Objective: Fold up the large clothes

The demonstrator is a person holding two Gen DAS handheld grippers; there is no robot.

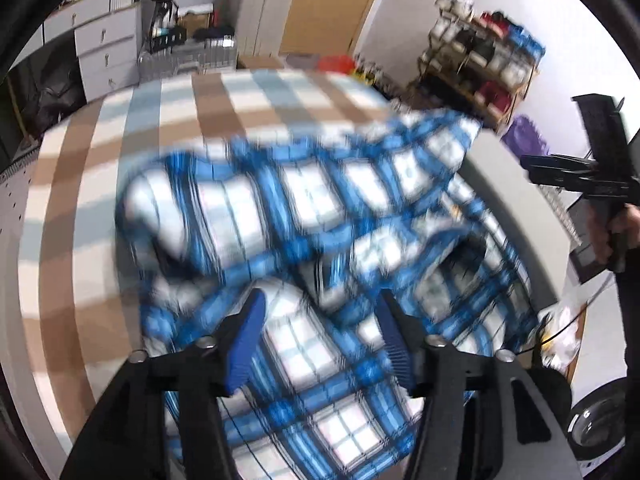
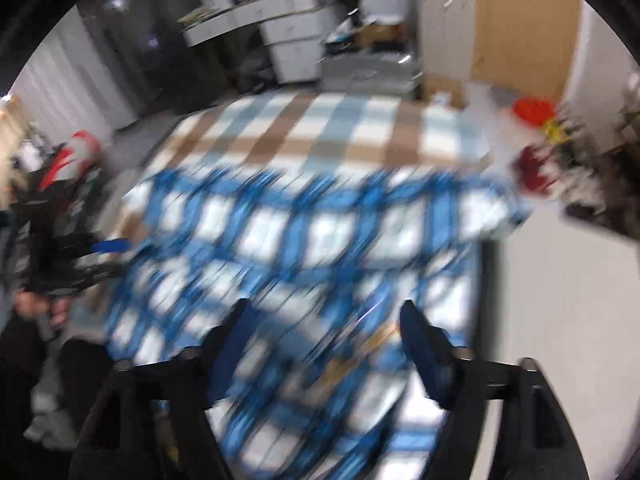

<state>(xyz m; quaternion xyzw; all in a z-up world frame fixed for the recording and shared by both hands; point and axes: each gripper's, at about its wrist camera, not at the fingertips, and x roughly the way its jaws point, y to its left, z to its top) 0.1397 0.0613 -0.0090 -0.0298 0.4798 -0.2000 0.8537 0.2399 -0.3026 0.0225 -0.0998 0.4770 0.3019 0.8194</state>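
Underneath, brown-and-blue checked table (image 1: pixel 120 128) beneath plaid shirt (image 1: pixel 304 200), white drawers (image 1: pixel 106 54) behind, both grippers apart

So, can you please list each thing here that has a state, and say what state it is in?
Left tongs: open, holding nothing, above the shirt.
Right tongs: open, holding nothing, above the shirt.
Blue plaid shirt: lying loose and rumpled on the table, not neatly folded.
Checked tablecloth: spread flat over the table.
White drawer unit: drawers closed.
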